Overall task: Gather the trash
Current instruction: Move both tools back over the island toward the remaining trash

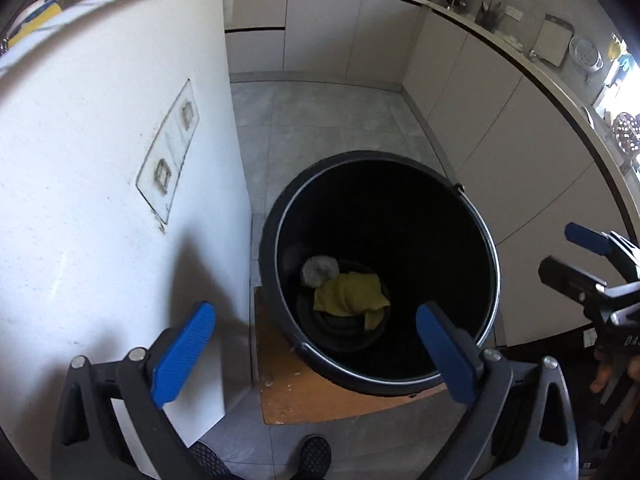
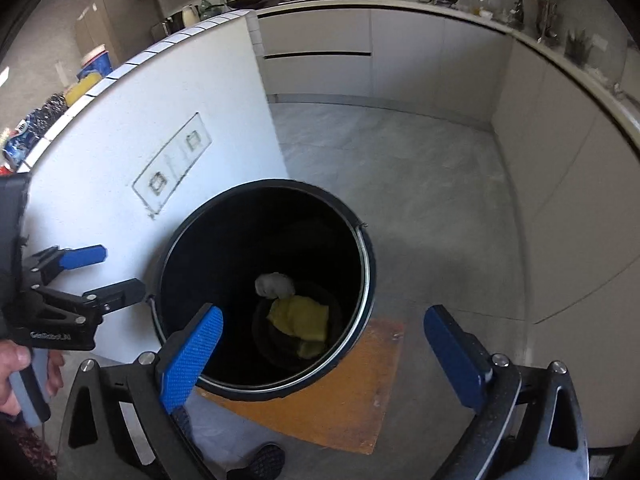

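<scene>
Left wrist view alone shows window-side counter with colander; right wrist view alone shows pans on stove, person's hand (image 2: 16, 364) on left handle

Left gripper (image 1: 316, 350): jaws wide apart, nothing between, above black bucket (image 1: 494, 248) rim

Right gripper (image 2: 324, 356): jaws wide apart, empty

Trash at bucket bottom: grey wad (image 1: 319, 270) touching yellow crumpled piece (image 1: 350, 294); bucket on brown board (image 2: 360, 396)

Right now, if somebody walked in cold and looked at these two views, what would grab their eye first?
Probably the big black bucket standing on a brown board on the grey floor, beside a white partition wall. At its dark bottom lie a yellow crumpled piece and a grey-white wad touching it. Next, the blue-padded left gripper and right gripper, both open and empty above the bucket.
</scene>
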`<state>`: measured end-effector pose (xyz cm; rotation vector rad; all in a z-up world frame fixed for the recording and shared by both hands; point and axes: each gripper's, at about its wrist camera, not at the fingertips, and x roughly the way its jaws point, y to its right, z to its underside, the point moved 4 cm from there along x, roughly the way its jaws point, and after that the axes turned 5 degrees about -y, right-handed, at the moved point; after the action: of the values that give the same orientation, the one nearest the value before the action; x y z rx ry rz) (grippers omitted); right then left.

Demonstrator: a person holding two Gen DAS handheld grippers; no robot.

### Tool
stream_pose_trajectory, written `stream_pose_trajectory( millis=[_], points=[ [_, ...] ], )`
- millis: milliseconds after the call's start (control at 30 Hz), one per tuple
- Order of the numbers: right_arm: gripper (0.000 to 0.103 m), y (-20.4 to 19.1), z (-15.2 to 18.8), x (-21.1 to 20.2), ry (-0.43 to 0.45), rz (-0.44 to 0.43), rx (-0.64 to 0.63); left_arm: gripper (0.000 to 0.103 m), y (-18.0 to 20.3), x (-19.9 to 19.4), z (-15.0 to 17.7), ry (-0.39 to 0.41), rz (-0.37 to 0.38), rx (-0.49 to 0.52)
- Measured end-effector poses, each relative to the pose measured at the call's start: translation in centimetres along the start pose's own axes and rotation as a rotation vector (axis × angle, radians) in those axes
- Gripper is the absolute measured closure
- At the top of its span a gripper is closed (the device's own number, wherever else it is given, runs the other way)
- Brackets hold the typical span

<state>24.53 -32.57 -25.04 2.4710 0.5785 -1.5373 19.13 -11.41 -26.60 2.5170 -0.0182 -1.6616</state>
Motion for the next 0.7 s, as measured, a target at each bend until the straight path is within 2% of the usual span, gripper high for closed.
stream_pose_trajectory(
  millis=[167, 233, 400, 567, 700],
  points=[
    [0.0, -0.3, -0.1, -1.8, 0.028, 0.007, 0.048, 0.001, 1.5, -2.9, -0.6, 0.023, -0.001, -0.002],
    [0.0, -0.3, -0.4, -3.0, 0.037, 0.036, 0.074, 0.001, 1.6, -4.8, -0.6, 0.04, -0.005, 0.003],
    [0.0, -0.1, -0.7, -7.8, 0.103, 0.068, 0.134, 0.001, 1.7, -8.8, -2.0, 0.089, -0.002, 0.012],
    [0.0, -1.3, -1.1, -12.0, 0.178, 0.02, 0.175, 0.0, 0.1, -13.6, -2.4, 0.164, -0.028, 0.009],
    [0.0, -4.8, -1.5, -13.8, 0.159, 0.011, 0.122, 0.0, -2.3, -16.5, -1.7, 0.197, -0.045, -0.009]
  ],
)
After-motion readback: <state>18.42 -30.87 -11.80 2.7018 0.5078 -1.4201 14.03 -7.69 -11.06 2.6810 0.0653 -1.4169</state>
